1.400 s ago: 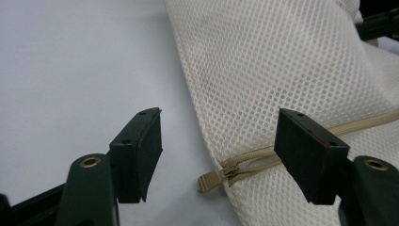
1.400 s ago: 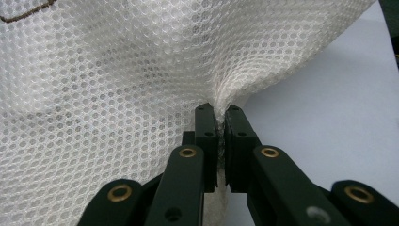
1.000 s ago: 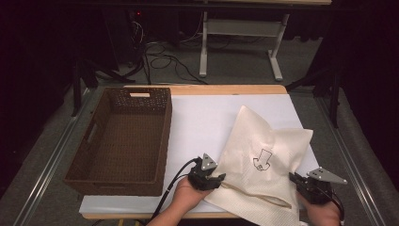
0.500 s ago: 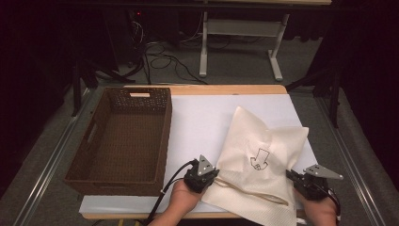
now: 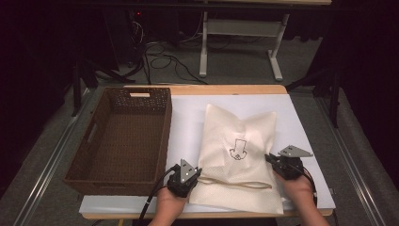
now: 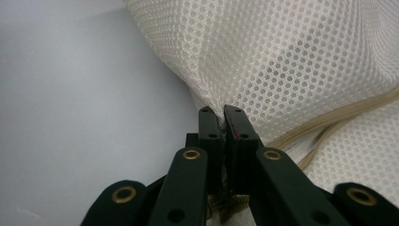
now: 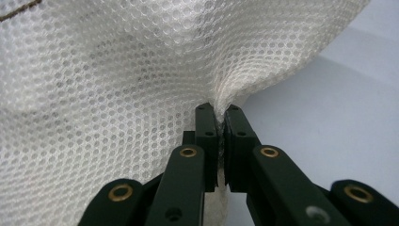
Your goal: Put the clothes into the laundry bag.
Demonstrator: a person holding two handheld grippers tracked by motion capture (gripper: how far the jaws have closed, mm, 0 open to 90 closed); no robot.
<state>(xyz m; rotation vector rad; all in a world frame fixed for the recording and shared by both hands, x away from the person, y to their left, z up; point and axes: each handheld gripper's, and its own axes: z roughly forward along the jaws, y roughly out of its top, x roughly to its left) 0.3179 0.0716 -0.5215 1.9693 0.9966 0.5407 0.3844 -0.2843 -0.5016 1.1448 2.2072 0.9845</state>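
Two grippers flank the mesh bag (image 5: 240, 157) lying flat on the white table (image 5: 188, 117) beside a wicker basket (image 5: 123, 136) (high view). Left gripper (image 6: 222, 111) view: jaws pinched on its edge. Right gripper (image 7: 218, 109) view: likewise clamped on mesh.

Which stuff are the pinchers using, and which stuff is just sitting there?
In use:
cream mesh laundry bag
left gripper, shut on its edge
right gripper, shut on its other edge

Just there:
empty brown wicker basket
white table top
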